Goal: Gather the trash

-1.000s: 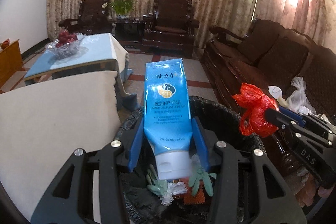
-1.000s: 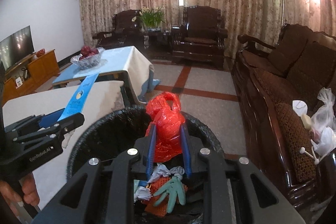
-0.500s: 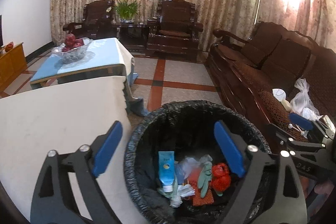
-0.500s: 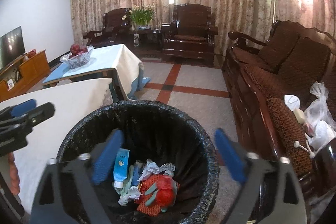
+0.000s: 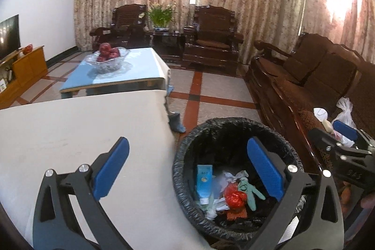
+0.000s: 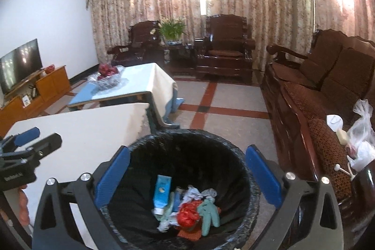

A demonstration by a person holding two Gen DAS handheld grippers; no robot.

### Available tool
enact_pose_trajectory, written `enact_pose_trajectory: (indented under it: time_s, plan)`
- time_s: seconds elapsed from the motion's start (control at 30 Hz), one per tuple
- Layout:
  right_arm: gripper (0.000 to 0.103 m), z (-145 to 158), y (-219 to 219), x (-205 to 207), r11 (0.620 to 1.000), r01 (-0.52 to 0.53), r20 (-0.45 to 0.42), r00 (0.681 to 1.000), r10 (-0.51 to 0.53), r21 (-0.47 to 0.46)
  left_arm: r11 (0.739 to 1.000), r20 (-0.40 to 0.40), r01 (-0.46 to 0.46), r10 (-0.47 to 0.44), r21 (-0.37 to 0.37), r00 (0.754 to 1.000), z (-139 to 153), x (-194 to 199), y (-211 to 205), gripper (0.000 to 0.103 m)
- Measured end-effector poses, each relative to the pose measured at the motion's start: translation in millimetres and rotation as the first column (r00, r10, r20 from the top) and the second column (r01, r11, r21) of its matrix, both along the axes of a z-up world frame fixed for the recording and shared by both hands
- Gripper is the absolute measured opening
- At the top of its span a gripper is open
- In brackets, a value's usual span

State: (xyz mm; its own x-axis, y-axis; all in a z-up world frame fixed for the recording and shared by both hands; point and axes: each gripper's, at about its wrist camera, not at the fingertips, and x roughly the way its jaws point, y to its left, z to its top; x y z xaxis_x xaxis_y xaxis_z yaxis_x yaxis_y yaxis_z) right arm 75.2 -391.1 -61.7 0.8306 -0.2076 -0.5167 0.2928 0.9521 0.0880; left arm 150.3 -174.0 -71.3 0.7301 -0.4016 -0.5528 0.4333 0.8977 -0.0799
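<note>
A bin lined with a black bag point(image 5: 234, 123) stands on the floor between a white table and the sofa. At its bottom lie a blue hand cream tube point(image 5: 204, 182), a crumpled red plastic bag point(image 5: 235, 197), a green glove point(image 5: 248, 189) and white scraps. My left gripper point(image 5: 187, 144) hovers over the bin's left rim with its jaws still opening and nothing between them. My right gripper point(image 6: 187, 151) hangs wide open above the bin point(image 6: 187, 132), also empty. The tube point(image 6: 161, 193) and red bag point(image 6: 188, 214) lie below it.
A white-covered table point(image 5: 82, 132) adjoins the bin on the left. Behind it a blue-topped coffee table point(image 5: 131, 76) carries a fruit bowl point(image 5: 106, 59). A dark wooden sofa point(image 5: 304, 90) on the right holds clear plastic bags point(image 6: 361, 132) and small litter. Tiled floor lies beyond.
Both grippers opened and let go: the blue tube and the red bag dropped into the bin. Both grippers then rose, and the left one drew back toward the white table.
</note>
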Motion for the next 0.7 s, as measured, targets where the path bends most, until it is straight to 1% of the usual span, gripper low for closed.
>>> enact_pose_trajectory:
  time_s: [0.2,0.27,0.37,0.43,0.7]
  plan:
    - [0.097,23.3,18.5,-7.5,0.998,-0.045,-0.012,0.999,0.045,0.036,0.999,0.008,-0.035,0.035,0.004,0.999,17.7,-14.5,21.0,0.098]
    - [0.097,29.3,25.5,-10.3,0.998,-0.054,-0.014,0.998,0.055,0.029,0.999,0.016,-0.043,0.043,0.015,0.999,23.9,-19.0,26.6,0.098]
    - [0.097,39.6,37.7,-16.1,0.998,-0.066,-0.011,0.998,0.066,-0.007,0.998,0.030,-0.057,0.056,0.023,0.998,32.0,-29.0,35.6,0.098]
    - [0.097,46.7,45.5,-21.3,0.997,-0.073,0.002,0.997,0.073,-0.021,0.998,0.043,-0.060,0.059,0.025,0.997,38.1,-36.9,41.8,0.098]
    - [0.097,61.9,65.6,-36.3,0.994,-0.108,0.039,0.993,0.109,-0.026,0.997,0.083,-0.073,0.070,0.039,0.994,55.4,-63.5,54.1,0.098]
